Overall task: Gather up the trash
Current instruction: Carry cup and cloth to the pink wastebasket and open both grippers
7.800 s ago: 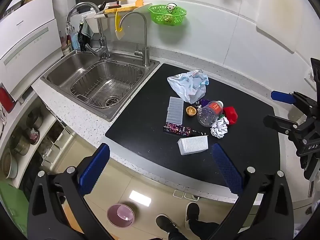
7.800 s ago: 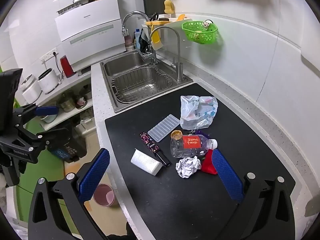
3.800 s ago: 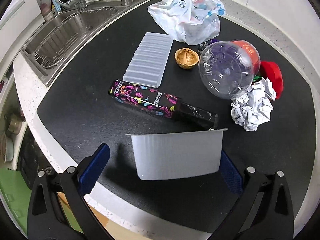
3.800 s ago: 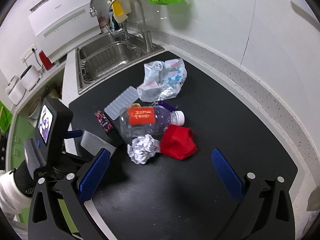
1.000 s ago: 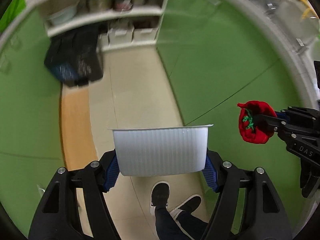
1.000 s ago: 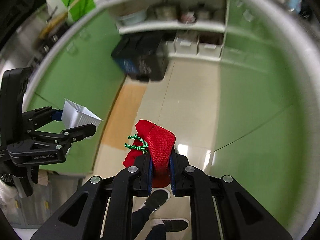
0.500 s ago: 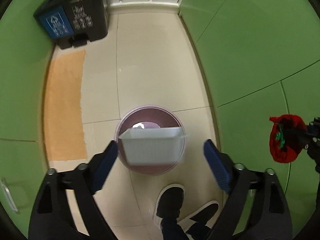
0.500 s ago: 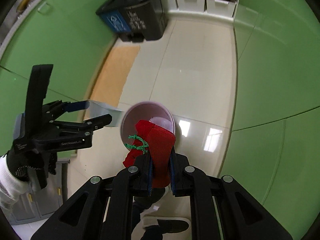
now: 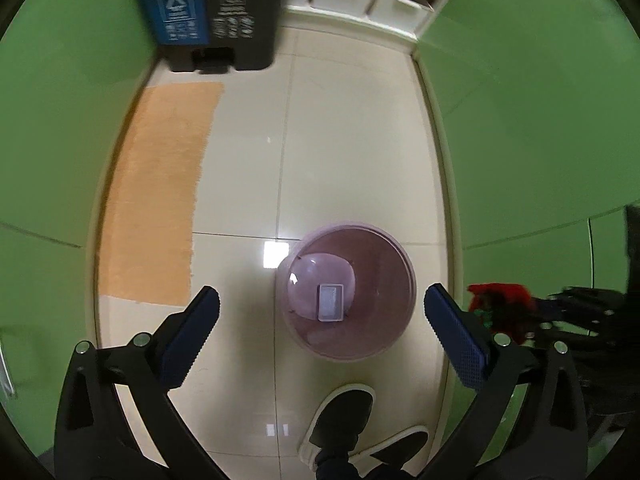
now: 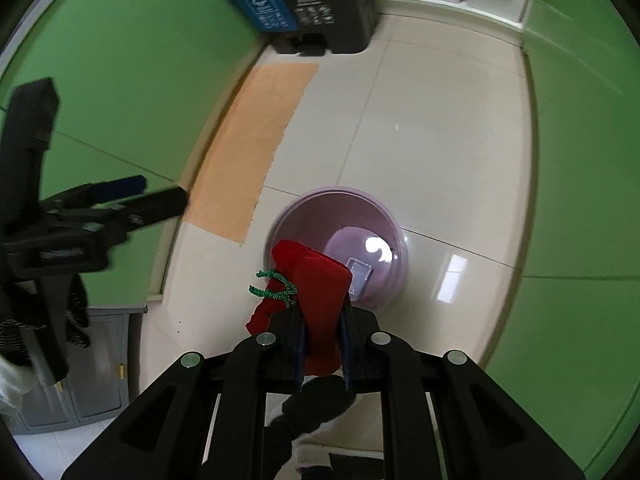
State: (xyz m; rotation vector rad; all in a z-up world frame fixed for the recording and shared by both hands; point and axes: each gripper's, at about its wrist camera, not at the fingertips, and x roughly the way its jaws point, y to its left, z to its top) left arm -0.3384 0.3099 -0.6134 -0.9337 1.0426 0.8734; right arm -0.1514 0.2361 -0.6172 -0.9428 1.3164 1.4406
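Observation:
A pink round bin stands on the tiled floor below me. The white plastic tray lies at its bottom; it also shows in the right wrist view. My left gripper is open and empty above the bin. My right gripper is shut on a red cloth pouch with a green cord, held above the bin's near left rim. In the left wrist view the pouch is to the right of the bin.
A black two-part waste bin with a blue recycling label stands at the far end of the floor. An orange mat lies left. Green cabinet fronts flank both sides. A person's black shoes are just below the bin.
The white tray has dropped from my left gripper into the pink bin, and the left jaws stand wide apart. My right gripper has moved over the bin's rim with the red pouch.

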